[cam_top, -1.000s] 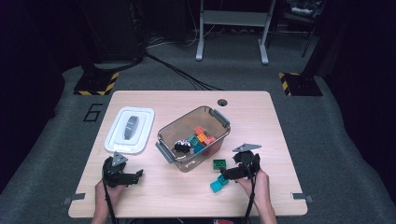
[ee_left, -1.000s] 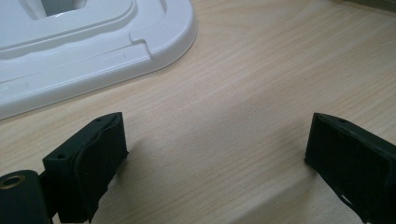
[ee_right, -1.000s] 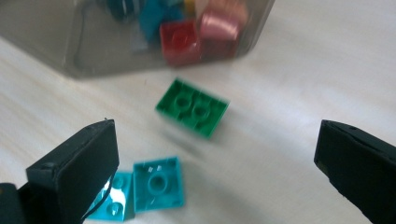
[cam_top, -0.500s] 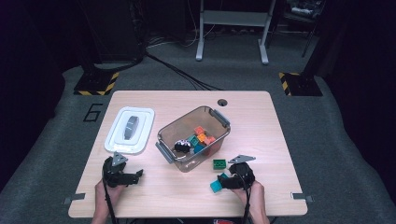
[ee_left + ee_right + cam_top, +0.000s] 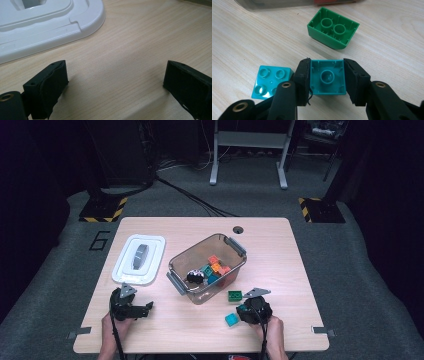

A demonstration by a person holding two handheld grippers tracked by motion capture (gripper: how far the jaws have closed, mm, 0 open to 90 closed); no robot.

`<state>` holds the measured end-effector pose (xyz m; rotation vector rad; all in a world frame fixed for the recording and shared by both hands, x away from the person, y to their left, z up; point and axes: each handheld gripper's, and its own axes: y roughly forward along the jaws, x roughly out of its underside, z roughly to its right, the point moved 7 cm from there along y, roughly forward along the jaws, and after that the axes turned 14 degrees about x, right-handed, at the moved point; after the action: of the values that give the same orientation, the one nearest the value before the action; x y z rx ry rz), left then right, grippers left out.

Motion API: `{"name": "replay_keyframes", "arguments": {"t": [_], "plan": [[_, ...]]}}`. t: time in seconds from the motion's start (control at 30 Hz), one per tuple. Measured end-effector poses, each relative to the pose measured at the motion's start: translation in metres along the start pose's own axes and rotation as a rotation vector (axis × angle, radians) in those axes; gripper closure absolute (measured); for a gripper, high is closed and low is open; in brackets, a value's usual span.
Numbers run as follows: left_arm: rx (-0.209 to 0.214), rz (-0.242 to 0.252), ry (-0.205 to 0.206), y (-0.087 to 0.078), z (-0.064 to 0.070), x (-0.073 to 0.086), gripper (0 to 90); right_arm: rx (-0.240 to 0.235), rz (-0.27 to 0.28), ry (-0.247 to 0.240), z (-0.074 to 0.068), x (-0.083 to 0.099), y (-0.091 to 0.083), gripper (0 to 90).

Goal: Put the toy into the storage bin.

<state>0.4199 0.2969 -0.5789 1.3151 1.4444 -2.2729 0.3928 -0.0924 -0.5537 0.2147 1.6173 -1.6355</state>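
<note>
The right gripper (image 5: 327, 80) has its jaws clamped on a small teal block (image 5: 327, 77), one jaw pressed against each side, and the block is turned so its hollow underside faces the camera. It sits low over the wooden table (image 5: 300, 270) near the front edge, on the person's right side. Just beside it on the left in the right gripper view there's a lighter turquoise block (image 5: 270, 81) lying studs up on the wood, touching or nearly touching the gripper's jaw, can't quite tell which. A bit further out is a green block (image 5: 333, 31) flipped over with its hollow side up, sitting near the wall of the clear plastic bin (image 5: 175, 267). From the high view the bin holds a few more blocks, orange and teal ones plus something dark and round. The left gripper (image 5: 115, 80) is resting down at the front left of the table with its jaws spread wide and bare wood between them. The white lid (image 5: 50, 25) lies flat on the table near it, beside the bin.
</note>
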Motion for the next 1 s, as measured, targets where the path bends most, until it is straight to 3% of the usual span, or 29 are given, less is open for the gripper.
{"name": "replay_keyframes", "arguments": {"t": [0.4, 1.0], "plan": [[0.001, 0.000, -0.002, 0.000, 0.000, 0.000, 5.3, 0.012, 0.021, 0.028, 0.013, -0.007, -0.006, 58.9], [0.001, 0.000, -0.001, 0.000, 0.000, 0.000, 5.3, 0.084, 0.061, 0.088, 0.060, -0.038, -0.015, 59.0]]}}
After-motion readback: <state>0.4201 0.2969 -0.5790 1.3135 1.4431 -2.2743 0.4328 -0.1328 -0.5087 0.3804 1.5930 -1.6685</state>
